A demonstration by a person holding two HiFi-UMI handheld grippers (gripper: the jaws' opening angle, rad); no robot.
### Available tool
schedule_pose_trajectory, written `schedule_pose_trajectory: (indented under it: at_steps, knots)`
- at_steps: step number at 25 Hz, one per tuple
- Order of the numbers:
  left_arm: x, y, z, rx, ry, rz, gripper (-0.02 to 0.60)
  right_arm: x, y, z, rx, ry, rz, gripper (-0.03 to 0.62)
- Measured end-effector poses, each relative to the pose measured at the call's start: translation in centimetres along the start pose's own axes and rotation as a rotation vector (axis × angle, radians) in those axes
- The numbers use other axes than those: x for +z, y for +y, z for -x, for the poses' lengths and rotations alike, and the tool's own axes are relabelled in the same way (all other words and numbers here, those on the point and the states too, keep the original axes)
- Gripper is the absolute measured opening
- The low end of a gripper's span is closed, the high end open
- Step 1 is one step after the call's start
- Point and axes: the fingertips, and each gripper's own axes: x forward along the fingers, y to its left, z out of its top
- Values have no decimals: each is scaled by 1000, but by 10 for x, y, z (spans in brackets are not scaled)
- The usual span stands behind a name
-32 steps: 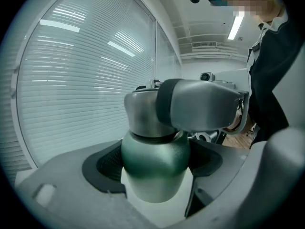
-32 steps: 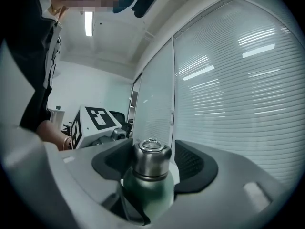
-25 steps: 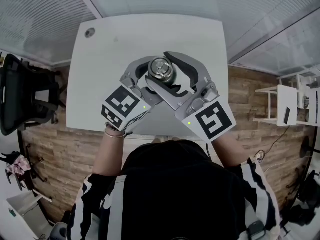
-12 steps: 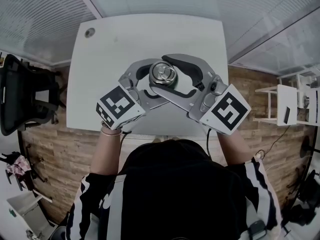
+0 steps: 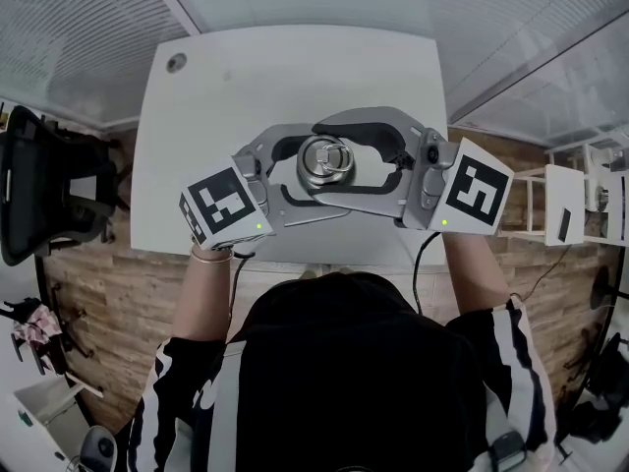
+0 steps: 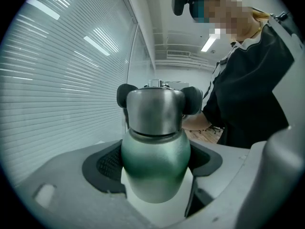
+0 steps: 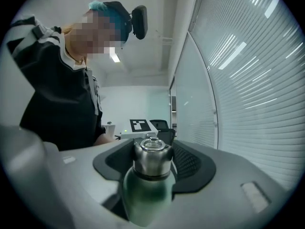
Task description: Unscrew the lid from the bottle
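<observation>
Near the table's (image 5: 197,165) front edge, left gripper (image 6: 155,168) clamps the bottle (image 7: 143,194), right gripper (image 7: 153,165) clamps the lid (image 5: 325,160); unscrewing looks underway, next calls for twisting.

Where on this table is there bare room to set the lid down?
The table's far half is bare, from the cable hole across to the right corner. The near middle is crowded: left gripper on the bottle, right gripper on its lid.

The right tongs (image 5: 316,161) have swung rightward, turning round the lid (image 5: 327,157).
</observation>
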Motion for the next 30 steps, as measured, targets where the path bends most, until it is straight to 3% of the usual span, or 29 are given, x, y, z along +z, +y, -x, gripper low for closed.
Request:
schedule_pose_trajectory:
  at_steps: [15,25,30]
  knots:
    - [7,-41,-3,-239,-17,-40,385,6,35,12,524,26,-39,256]
    - [11,-67,-4,-350,-17,-51,385,10,55,21,767,31,-69,256]
    - [13,-71,-2,-394,-11,-44,385,10,59,21,874,94,-58,255]
